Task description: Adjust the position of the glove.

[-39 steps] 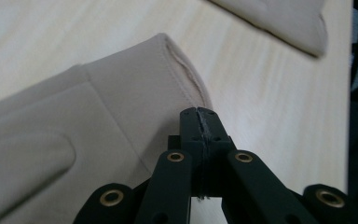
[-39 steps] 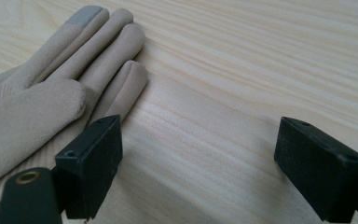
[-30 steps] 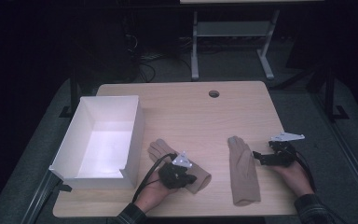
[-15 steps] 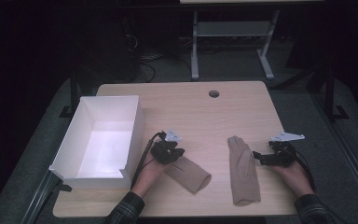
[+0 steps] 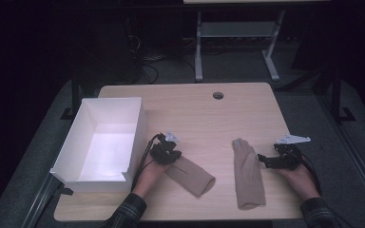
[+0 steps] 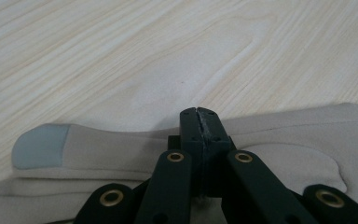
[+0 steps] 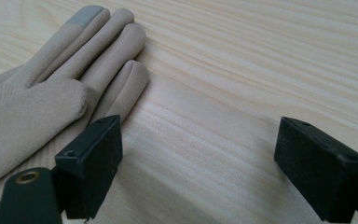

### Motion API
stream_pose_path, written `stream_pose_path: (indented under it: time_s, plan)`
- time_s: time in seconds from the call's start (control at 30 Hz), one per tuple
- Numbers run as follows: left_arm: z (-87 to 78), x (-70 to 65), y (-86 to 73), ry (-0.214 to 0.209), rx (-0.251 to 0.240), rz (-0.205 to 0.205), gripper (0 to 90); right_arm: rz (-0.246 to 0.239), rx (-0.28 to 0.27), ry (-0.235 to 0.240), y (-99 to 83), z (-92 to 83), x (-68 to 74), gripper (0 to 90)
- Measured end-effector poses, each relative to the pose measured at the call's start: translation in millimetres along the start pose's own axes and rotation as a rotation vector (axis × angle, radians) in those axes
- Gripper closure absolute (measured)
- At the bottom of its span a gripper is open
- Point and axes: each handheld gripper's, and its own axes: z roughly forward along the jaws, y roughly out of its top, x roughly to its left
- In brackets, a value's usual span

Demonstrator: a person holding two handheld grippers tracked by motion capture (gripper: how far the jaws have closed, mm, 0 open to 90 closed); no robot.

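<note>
On the wooden surface [image 5: 195,109], two tan gloves and a white box [image 5: 102,140]. Near the front edge, left of the middle, the left glove [image 5: 190,175], lying slanted, with its finger end under the left gripper [image 5: 165,153]. Left gripper's fingers [image 6: 200,126] pressed tight together, pinching the left glove's cloth, as seen in the left gripper view. Just left of that gripper, the tall wall of the white box, very close by. Toward the right, the right glove [image 5: 248,173] flat, pointing away from the front edge, well apart from the left glove. Beside its right edge, the right gripper [image 5: 271,160], fingers [image 7: 91,163] spread wide, nothing between them, one finger just next to the glove's little finger. Behind both gloves, lots of bare wood up to the far edge, with one small round hole [image 5: 217,95] there.
</note>
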Motion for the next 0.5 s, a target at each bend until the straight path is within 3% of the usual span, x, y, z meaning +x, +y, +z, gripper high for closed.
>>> stream_pose_path:
  time_s: [0.17, 0.5]
  plan:
    - [4.4, -2.8, 4.6, -0.027, 0.001, 0.022, 89.8, 0.0, 0.0, 0.0, 0.0, 0.0, 0.1, 14.8]
    - [23.3, -23.3, 25.0, -0.074, -0.002, 0.085, 89.7, 0.001, 0.0, 0.0, 0.0, 0.0, 0.2, 14.8]
